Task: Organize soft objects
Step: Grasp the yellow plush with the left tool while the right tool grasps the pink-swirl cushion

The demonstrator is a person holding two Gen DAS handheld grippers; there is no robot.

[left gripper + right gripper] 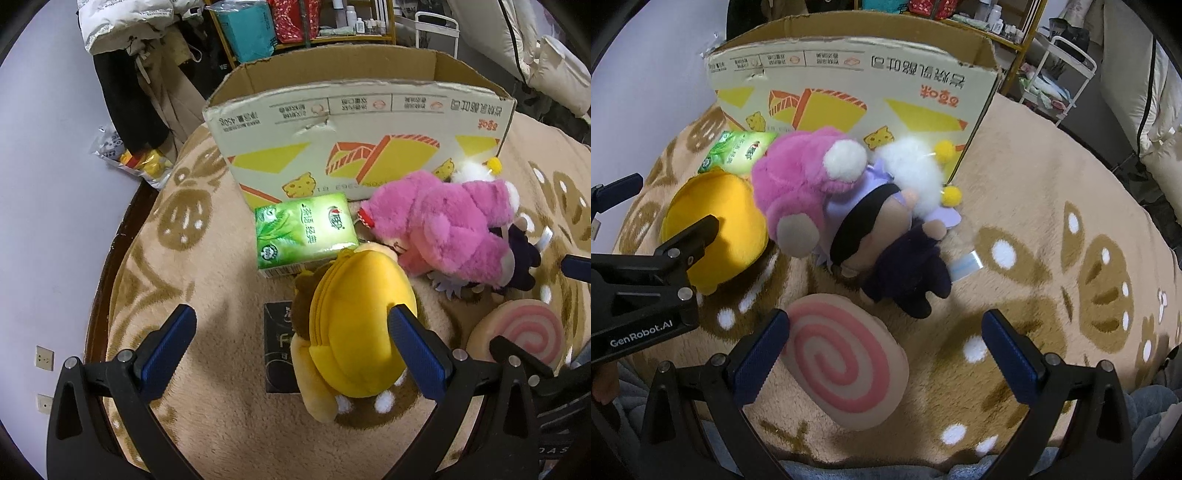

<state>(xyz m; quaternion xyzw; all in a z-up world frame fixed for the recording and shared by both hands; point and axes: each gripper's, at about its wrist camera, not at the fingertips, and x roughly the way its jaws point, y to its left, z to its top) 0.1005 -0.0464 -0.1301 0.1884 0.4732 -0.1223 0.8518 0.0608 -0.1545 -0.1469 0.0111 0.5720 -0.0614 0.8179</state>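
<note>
My left gripper (291, 325) has its fingers spread wide over the yellow plush (354, 325), holding nothing. My right gripper (882, 336) is equally wide open, empty, above the pink swirl cushion (842, 365). Both lie on the tan blanket (1052, 177), near the pink plush (798, 184) in front of the cardboard box (354, 122).

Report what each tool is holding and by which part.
Nothing is held: the left tool is open over the yellow plush, and the right tool is open beside the swirl-roll plush.
</note>
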